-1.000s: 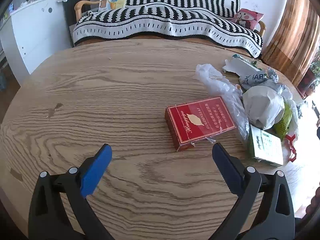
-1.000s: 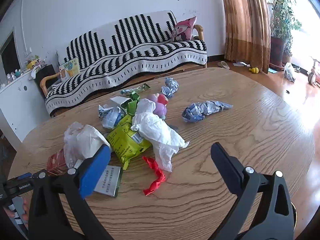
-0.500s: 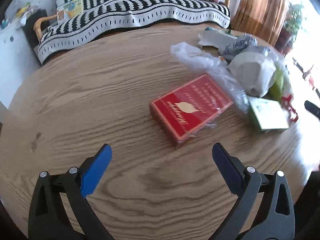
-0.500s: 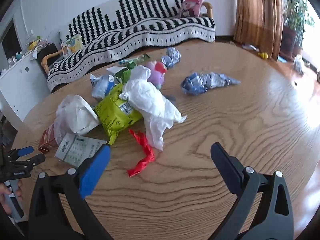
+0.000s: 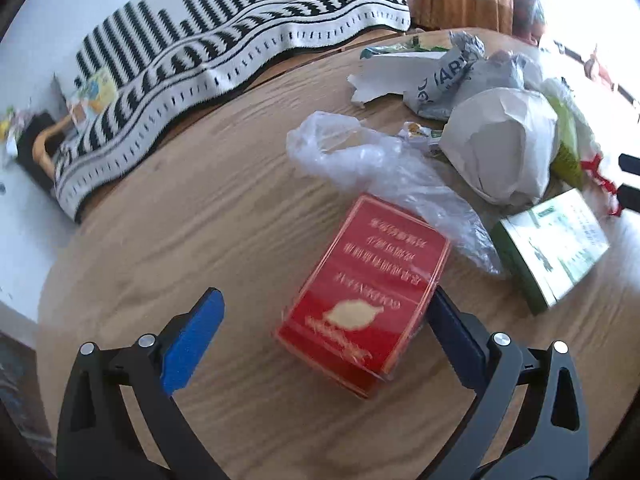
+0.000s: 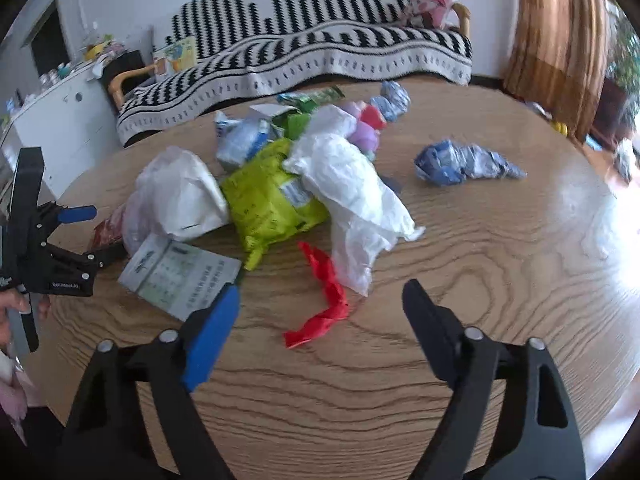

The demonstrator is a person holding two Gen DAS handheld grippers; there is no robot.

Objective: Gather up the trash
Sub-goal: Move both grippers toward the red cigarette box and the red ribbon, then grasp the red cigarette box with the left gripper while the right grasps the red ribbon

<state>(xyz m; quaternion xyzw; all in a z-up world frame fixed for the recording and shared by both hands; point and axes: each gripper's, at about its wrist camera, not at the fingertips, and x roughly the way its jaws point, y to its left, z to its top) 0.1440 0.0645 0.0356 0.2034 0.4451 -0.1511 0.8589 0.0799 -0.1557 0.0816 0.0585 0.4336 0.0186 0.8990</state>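
A red cigarette box (image 5: 368, 292) lies flat on the round wooden table (image 5: 180, 240). My left gripper (image 5: 324, 304) is open around it; the right finger is at the box's edge and the left pad stands apart. In the right wrist view a crumpled red scrap (image 6: 324, 280) lies between the jaws of my right gripper (image 6: 322, 294), which are closing without pressing on it. The trash heap behind holds a lime-green packet (image 6: 272, 196), a white plastic bag (image 6: 352, 192), a white paper bag (image 5: 500, 152) and a green-and-white carton (image 5: 556, 248).
A clear plastic bag (image 5: 380, 168) drapes over the red box's far end. A blue crumpled wrapper (image 6: 460, 162) lies apart to the right. A sofa with a striped blanket (image 6: 320, 52) stands behind the table, a white cabinet (image 6: 60, 120) to the left, a brown curtain (image 6: 560, 32) to the right.
My left gripper rolled and moved in until the red box lies between its jaws. My right gripper sank toward the red scrap and its jaws narrowed.
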